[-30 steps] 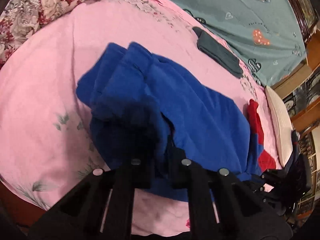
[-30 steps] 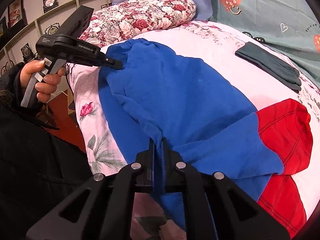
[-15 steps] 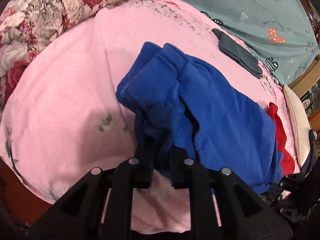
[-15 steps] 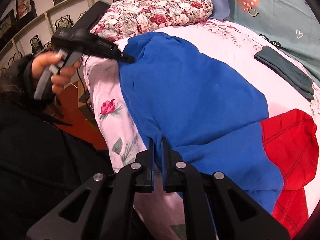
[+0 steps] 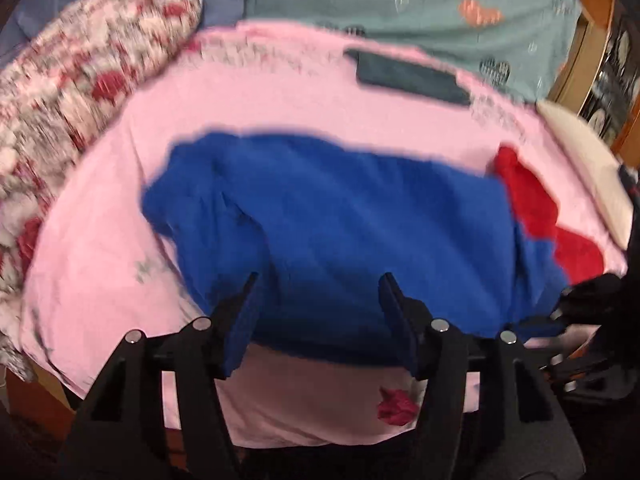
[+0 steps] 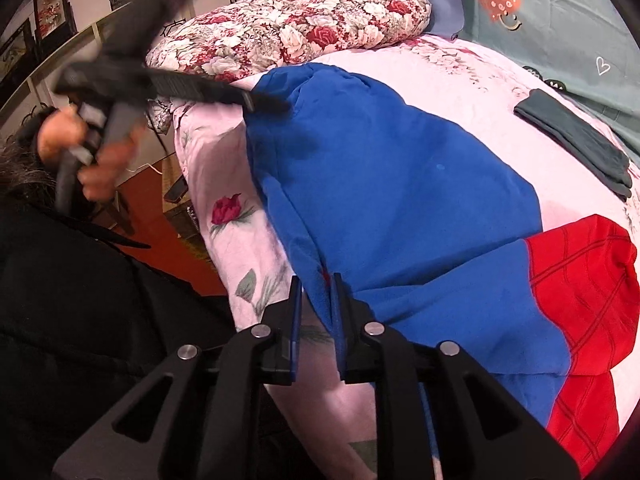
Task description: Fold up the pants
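Blue pants [image 6: 392,184] with red cuffs [image 6: 580,280] lying folded lengthwise on pink bedsheet [image 5: 100,272]; left gripper [image 5: 318,292] spread wide, empty; right gripper [image 6: 314,292] narrowly parted around blue hem edge, grip uncertain.

blue/red pants [image 6: 400,184], pink floral sheet [image 6: 240,248]

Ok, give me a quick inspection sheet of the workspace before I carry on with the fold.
Surface: bed with pink floral sheet, pants spread across it.
Job's things: blue and red pants, lying flat, red part at one end.
Clutter: folded dark grey garment beyond the pants; floral pillow; teal blanket.
Grippers: left gripper jaws wide apart, holding nothing; right gripper jaws pinching the pants' near edge.
Cables: thin white cable on the floor.
Surroundings: red floor, wall shelf with framed pictures.
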`<state>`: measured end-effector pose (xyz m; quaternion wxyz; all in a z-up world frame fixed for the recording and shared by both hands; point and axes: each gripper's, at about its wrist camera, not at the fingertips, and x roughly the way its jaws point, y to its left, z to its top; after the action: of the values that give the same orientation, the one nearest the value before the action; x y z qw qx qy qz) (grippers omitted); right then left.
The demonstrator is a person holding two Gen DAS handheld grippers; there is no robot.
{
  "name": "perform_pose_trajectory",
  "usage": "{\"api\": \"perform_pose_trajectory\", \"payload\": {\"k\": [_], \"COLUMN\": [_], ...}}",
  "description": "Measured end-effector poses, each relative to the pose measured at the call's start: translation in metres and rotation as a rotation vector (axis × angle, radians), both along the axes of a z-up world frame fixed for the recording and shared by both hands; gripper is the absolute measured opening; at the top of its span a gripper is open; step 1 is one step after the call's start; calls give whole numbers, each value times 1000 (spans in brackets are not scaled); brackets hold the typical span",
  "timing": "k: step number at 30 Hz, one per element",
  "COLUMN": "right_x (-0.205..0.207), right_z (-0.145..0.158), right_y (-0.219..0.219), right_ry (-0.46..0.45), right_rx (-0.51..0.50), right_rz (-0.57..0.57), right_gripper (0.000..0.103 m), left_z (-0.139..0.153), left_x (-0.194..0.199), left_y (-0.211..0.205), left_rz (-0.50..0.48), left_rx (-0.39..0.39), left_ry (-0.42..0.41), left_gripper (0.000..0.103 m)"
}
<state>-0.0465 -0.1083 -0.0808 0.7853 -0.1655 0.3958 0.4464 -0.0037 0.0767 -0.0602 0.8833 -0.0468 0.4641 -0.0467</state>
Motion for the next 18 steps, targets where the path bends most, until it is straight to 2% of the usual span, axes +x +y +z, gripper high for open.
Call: {"api": "perform_pose_trajectory", "payload": {"k": [1,4,6,8,10,11,13,14,16,18], "right_x": [0,-1,-2,2,15,26,57,73,114,147], "right_z": [0,1,6,22,41,52,72,78,83,78], "right_y": [-1,-3,-6,-18,-39,-53,-86,-99,-122,-130], "right_ry": [5,26,12,-31,-76,-92,-101,-88,2,105], "right_rx": [-1,0,-2,28,58,69,72,67,41,54], "right_rz": [3,12,15,-27,-121,-193,-379,-454,-612,-702], "right_gripper": [13,13,13,20,36,41,45,45,48,48], "left_z": [-12,-14,-11,1,19,26,34,33,26,17], "left_x": [2,-9,-10,-15,-21,-24,-26,-26,-21,-18], "left_y": [0,-4,0,-1,-14,-22,-46,-55,-76,-96], "left_rz": [3,-15,-10,-15,-69,-106,-214,-254,-335,-400], "left_rx": [9,72,56,41,37,31,16,16,2,-5], "left_ry": [38,14,19,-16,-81,-104,-129,-128,-99,-75], "left_gripper": [59,61,61,58,60,61,69,69,69,69]}}
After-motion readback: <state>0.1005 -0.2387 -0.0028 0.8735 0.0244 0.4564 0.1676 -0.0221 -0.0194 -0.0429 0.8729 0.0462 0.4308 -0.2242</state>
